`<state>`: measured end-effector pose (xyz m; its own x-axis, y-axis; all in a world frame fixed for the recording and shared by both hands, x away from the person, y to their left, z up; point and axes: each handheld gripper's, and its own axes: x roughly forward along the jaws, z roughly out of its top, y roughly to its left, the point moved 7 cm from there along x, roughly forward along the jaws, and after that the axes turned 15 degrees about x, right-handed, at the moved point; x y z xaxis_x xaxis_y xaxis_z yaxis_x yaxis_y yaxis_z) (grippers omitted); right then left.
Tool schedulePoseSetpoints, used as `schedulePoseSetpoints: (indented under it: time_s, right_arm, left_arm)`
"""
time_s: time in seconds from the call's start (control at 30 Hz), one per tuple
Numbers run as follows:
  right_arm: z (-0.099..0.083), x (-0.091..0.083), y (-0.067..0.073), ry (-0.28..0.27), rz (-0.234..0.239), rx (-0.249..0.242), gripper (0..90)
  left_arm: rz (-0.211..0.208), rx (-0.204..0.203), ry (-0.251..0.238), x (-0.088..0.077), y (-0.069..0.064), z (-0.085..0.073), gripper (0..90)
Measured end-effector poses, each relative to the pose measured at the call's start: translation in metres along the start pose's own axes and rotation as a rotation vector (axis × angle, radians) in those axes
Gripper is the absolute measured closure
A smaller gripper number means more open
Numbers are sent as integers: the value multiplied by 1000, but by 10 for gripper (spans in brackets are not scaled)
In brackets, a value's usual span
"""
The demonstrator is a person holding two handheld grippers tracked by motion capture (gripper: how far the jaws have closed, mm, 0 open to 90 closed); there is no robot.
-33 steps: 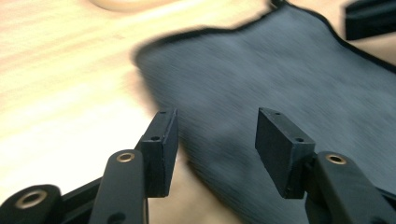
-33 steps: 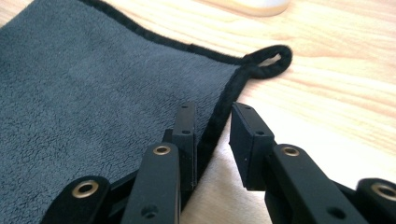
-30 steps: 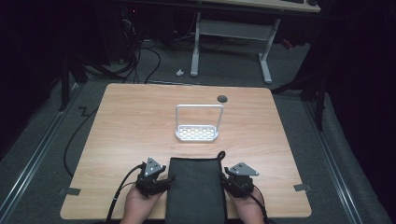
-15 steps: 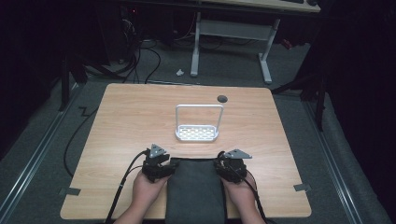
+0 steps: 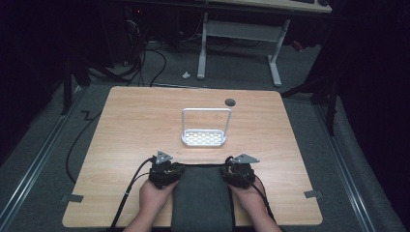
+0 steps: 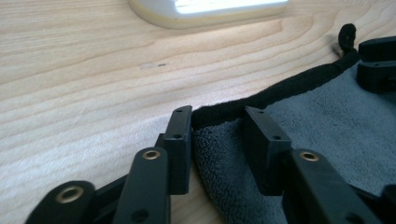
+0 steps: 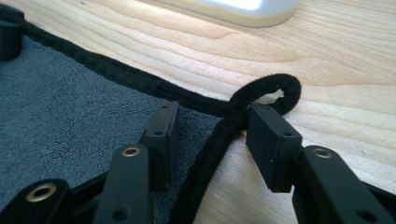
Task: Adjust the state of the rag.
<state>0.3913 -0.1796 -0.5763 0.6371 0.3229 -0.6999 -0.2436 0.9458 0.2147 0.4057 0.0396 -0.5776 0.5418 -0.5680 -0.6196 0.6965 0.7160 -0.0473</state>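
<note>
A dark grey towel with a black hem lies folded at the table's near edge, between the person's hands. My left gripper is at its far left corner. In the left gripper view the jaws have just been closing, and the corner lies flat between them, not pinched. My right gripper is at the far right corner. Its jaws have just been opening a little. The hem's black hanging loop lies loose between and just beyond them.
A white rack with a tall handle stands mid-table, just beyond the towel. A round grommet hole lies near the far edge. Bare wood spreads to both sides. Cables trail from the grippers over the near edge.
Both hands have slid forward along the towel's sides to its far corners. The left jaws have narrowed around the corner.
</note>
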Motion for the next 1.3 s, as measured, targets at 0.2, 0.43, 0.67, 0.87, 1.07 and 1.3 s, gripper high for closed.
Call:
schedulePoseSetpoints:
  time_s: [0.2,0.43,0.67,0.87,1.07,1.3]
  right_arm:
    - [-1,0,7,2,-8,9,701]
    - [-2,0,9,0,15,9,813]
    - [-1,-5,10,-56,26,7,843]
    - [2,-13,11,-106,50,18,850]
    - [-10,-27,16,-112,61,-18,849]
    - [-10,-39,22,-161,63,-46,853]
  left_arm:
    - [-45,-13,2,-1,0,-2,768]
    - [-18,11,-10,-2,-2,-3,831]
    - [21,23,-51,-8,-6,0,837]
    - [48,45,-110,-17,-11,4,837]
    - [32,69,-106,-27,-19,-4,835]
    - [19,53,-150,-35,-20,-2,835]
